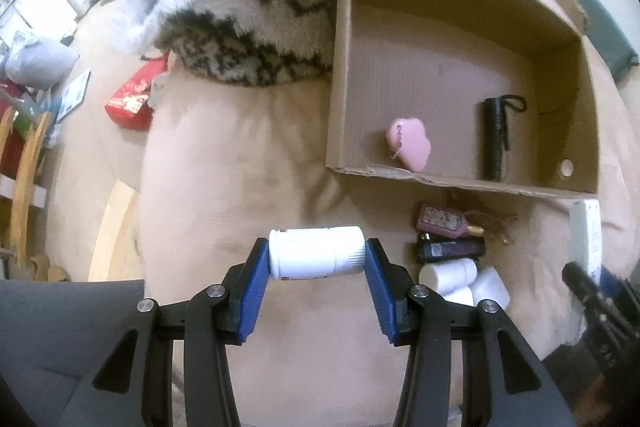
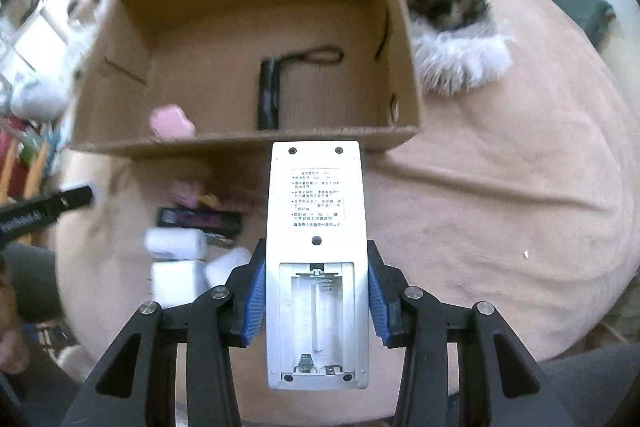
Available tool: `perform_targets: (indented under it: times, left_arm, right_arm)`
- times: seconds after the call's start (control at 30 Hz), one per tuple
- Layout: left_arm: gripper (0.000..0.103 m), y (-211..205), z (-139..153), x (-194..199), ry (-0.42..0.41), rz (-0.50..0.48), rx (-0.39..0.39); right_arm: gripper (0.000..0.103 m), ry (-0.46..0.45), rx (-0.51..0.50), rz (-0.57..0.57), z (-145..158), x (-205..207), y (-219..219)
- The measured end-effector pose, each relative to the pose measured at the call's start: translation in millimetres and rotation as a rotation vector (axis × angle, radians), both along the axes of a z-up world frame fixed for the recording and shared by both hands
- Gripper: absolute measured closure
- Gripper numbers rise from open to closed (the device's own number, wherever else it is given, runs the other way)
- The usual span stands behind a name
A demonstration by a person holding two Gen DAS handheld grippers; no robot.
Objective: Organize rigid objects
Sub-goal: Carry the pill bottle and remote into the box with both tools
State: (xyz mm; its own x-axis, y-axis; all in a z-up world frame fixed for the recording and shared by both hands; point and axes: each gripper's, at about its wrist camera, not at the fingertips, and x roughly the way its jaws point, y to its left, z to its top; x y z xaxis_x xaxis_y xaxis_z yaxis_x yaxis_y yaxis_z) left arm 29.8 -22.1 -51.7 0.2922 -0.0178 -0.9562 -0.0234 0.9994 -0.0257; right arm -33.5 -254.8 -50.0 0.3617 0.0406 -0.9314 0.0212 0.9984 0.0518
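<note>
My left gripper is shut on a white pill bottle, held sideways above the beige blanket. My right gripper is shut on a white remote control, back side up with its battery bay uncovered. An open cardboard box lies ahead of both; inside it rest a pink heart-shaped case and a black flashlight with a wrist loop. In the right wrist view, the same box, pink case and flashlight show.
In front of the box lie a pink patterned pouch, a black flat device and white bottles. A furry patterned blanket is left of the box. A red packet lies at the bed edge. Wooden chair parts stand left.
</note>
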Motion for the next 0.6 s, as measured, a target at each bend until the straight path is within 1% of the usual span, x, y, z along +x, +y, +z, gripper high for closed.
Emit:
perform_targets:
  times: [0.03, 0.07, 0.17, 0.2, 0.33, 0.47, 0.6]
  left_arm:
    - [0.059, -2.0, 5.2, -0.2, -0.009, -0.002, 0.0]
    - [0.059, -1.7, 9.5, -2.0, -0.02, -0.004, 0.0]
    - [0.059, -3.6, 22.7, -7.2, -0.054, -0.011, 0.001]
    - [0.059, -5.5, 27.2, -7.6, -0.062, -0.01, 0.001]
    - [0.059, -9.0, 41.2, -5.4, -0.091, -0.012, 0.003]
    - [0.059, -11.6, 47.5, 4.2, -0.109, -0.016, -0.001]
    - [0.059, -17.7, 58.9, 18.7, -0.135, -0.029, 0.0]
  right_arm:
    - [0.058, -0.02, 0.013, 0.004, 6.1, 5.1, -3.3]
    - [0.058, -0.045, 0.035, 0.011, 13.0, 0.9, -2.5]
    - [0.058, -0.102, 0.093, 0.031, 34.8, 0.9, -19.0]
    - [0.058, -0.111, 0.097, 0.037, 42.7, 2.2, -25.4]
    - [0.058, -0.135, 0.137, 0.06, 50.7, 12.5, -18.7]
    - [0.058, -0.16, 0.175, 0.069, 60.6, 23.2, -17.2]
    - [0.058, -0.187, 0.189, 0.083, 74.8, 37.9, -16.4]
